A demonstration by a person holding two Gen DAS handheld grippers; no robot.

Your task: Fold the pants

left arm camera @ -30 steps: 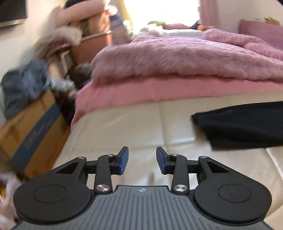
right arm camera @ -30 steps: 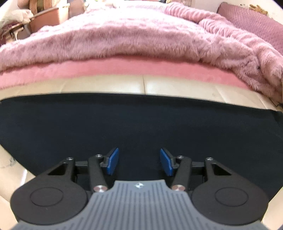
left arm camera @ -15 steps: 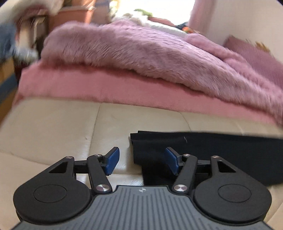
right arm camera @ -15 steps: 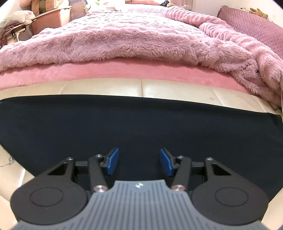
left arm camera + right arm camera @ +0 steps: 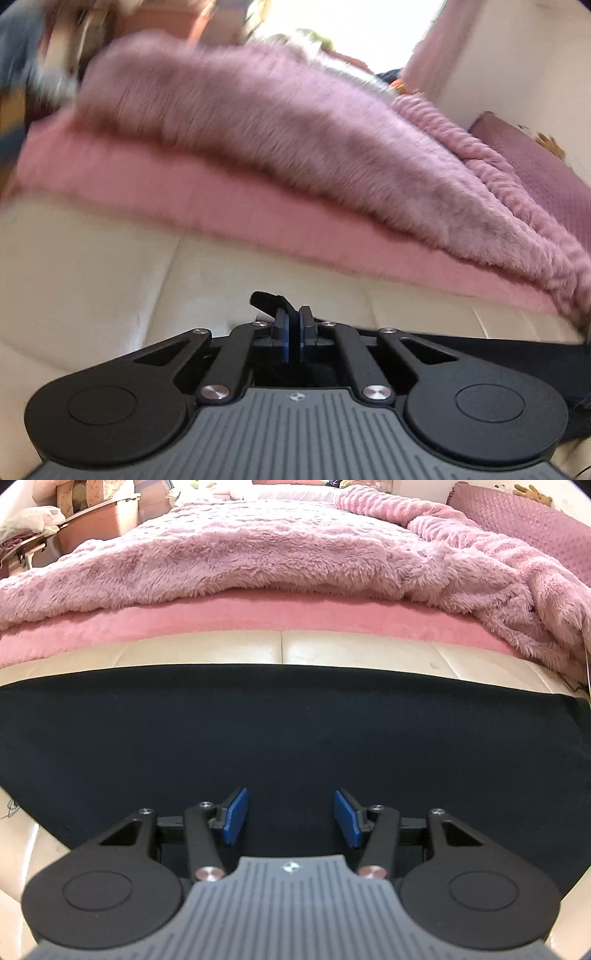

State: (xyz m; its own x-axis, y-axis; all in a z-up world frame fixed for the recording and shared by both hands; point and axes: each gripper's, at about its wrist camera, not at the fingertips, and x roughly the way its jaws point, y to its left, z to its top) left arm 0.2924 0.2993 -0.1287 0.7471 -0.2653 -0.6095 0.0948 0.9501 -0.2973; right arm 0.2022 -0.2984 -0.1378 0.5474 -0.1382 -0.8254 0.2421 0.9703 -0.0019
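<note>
Daylight pours in from a window at the far end, blown out to white in the left wrist view, where the fluffy blanket is smeared by motion blur. The right wrist view is sharp and evenly lit. Both bend strongly at the edges.

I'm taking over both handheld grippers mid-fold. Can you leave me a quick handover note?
Left gripper: shut on an end of the black fabric pants, a bit of cloth poking above the blue pads.
Right gripper: open, over the pants, holding nothing.
Pants: spread flat on the cream leather cushion in front of the fluffy pink blanket.
Done: left grasp.
Left: right grasp, then fold.
</note>
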